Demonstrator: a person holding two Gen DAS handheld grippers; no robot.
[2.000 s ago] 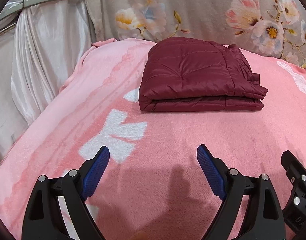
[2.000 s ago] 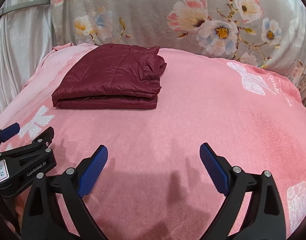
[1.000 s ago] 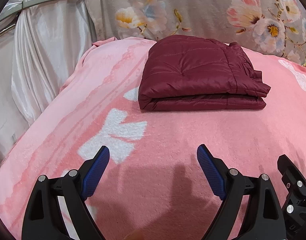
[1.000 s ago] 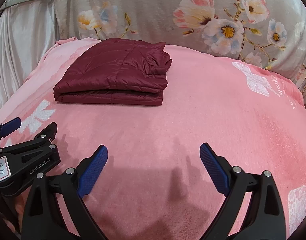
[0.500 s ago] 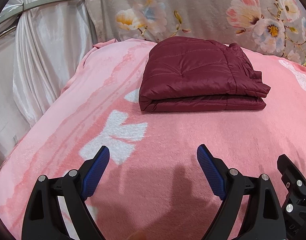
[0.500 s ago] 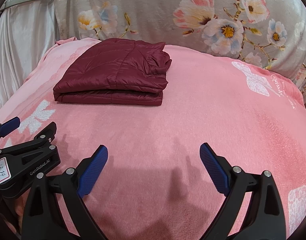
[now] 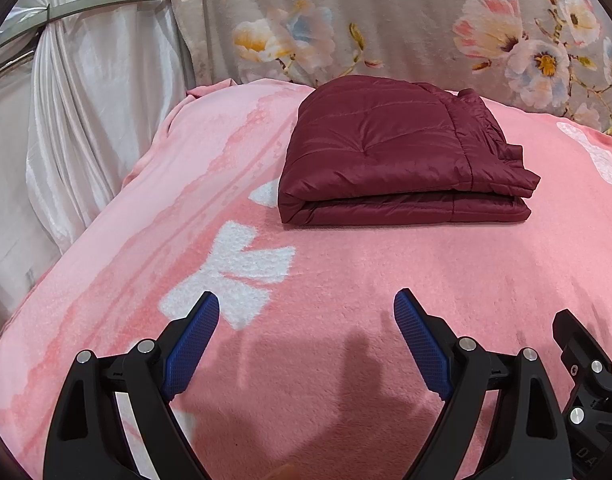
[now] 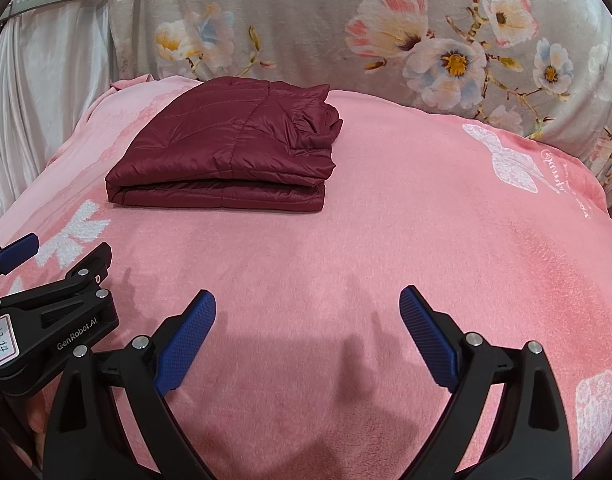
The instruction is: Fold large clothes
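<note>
- We are holding our left gripper (image 7: 306,312) with its black arms and blue ribbed pads spread wide, nothing between them, hovering over the near part of the pink fleece blanket (image 7: 346,280).
- We are holding our right gripper (image 8: 307,307) the same way: jaws gaping, pads clear of any cloth, only bare pink pile showing in the gap.
- The two tools are sitting side by side near the blanket's near edge; the right wrist view is catching the left gripper at its lower left, bearing a small white label with handwritten digits, and the left wrist view is catching a black part of the right gripper at its lower right.
- We are casting soft shadows on the blanket just ahead of both sets of pads.
- The dark maroon quilted puffer jacket (image 7: 390,156) is lying folded into a neat flat rectangle toward the far left corner of the blanket, well apart from both grippers, its folded layers facing us and its looser gathered end pointing to the right.
- White bow patterns (image 7: 234,272) are showing in the blanket between the jacket and our left gripper.
- A grey floral fabric (image 8: 346,20) is rising behind the blanket's far edge.
- A pale satin curtain (image 7: 86,112) is hanging beyond the left edge.
</note>
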